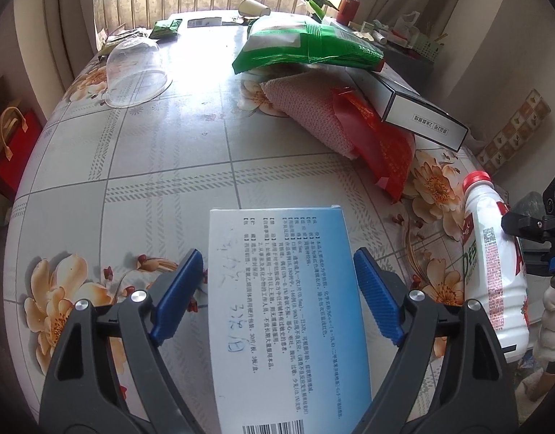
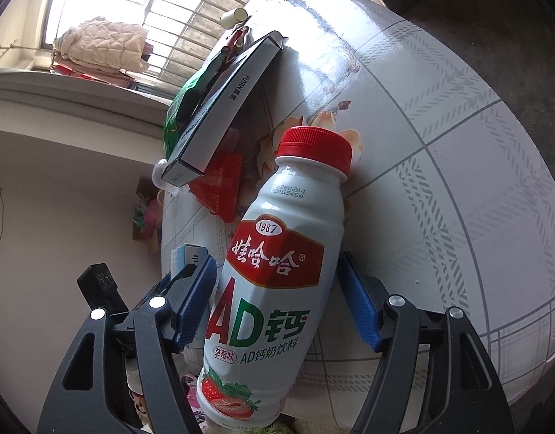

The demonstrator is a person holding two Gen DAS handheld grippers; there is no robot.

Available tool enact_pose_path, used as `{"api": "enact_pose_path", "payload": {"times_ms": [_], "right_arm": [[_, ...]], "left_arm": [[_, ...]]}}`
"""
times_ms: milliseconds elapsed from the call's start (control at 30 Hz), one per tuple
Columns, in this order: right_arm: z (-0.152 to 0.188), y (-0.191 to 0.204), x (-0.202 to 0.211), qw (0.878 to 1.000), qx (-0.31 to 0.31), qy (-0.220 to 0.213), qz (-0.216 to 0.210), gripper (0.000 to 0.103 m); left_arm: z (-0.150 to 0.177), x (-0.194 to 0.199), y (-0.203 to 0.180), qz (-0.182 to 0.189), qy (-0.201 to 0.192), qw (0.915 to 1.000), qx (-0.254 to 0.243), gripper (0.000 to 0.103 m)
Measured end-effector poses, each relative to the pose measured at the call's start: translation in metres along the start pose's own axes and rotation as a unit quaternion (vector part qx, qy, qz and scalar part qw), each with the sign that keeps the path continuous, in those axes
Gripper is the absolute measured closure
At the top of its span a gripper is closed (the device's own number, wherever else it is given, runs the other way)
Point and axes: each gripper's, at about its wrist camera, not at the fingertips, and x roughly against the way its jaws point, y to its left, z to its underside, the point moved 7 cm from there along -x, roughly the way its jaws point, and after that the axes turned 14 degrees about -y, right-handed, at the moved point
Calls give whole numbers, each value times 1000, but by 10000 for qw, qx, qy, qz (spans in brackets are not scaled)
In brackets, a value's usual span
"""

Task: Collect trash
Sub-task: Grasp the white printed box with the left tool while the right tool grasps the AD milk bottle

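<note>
Left wrist view: the left tongs (image 1: 277,291) stand wide, their blue ribbed pads on either side of a flat pale-blue and white cardboard medicine box (image 1: 283,318) with a visible gap on both sides, so nothing is pinched. The box sits between the pads above the floral-patterned worktop (image 1: 161,166); whether it rests on the surface I cannot tell. Its long axis runs along the tongs, the far end pointing towards the window and the barcode end nearest the camera. Farther off lie a red foil wrapper (image 1: 382,152), a pink textured cloth (image 1: 306,108), a green plastic snack bag (image 1: 306,45), a long white and black carton (image 1: 415,108) and an upturned clear plastic bowl (image 1: 136,72).

Right wrist view: the right tongs (image 2: 277,300) are likewise spread, straddling a white plastic drink bottle with a red cap (image 2: 274,289) near the worktop's edge. The left pad looks at or almost on the bottle's side; the right pad stands clear. The bottle's long axis lies along the tongs, cap pointing away and tilted up-right in frame, base nearest the camera.

Judged from this, each piece of trash is either just being let go or about to be gripped. If gripping, the next move calls for closing squarely across the narrow sides.
</note>
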Motion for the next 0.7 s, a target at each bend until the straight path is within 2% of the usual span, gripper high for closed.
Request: {"api": "enact_pose_path", "payload": {"times_ms": [167, 300, 433, 567, 700], "right_arm": [[-3, -2, -1, 9996, -220, -10, -149, 35], [-3, -1, -1, 9998, -139, -46, -140, 36], [-2, 2, -3, 9999, -24, -67, -91, 36], [-1, 5, -2, 9999, 49, -93, -55, 36], [-1, 3, -2, 9999, 49, -126, -33, 38]], "left_arm": [[2, -2, -6, -128, -21, 9995, -272, 22], [5, -3, -10, -248, -17, 9983, -531, 22], [6, -2, -11, -231, -17, 9985, -502, 23], [5, 0, -9, -214, -44, 9988, -430, 31], [4, 2, -7, -130, -56, 9995, -284, 31]]}}
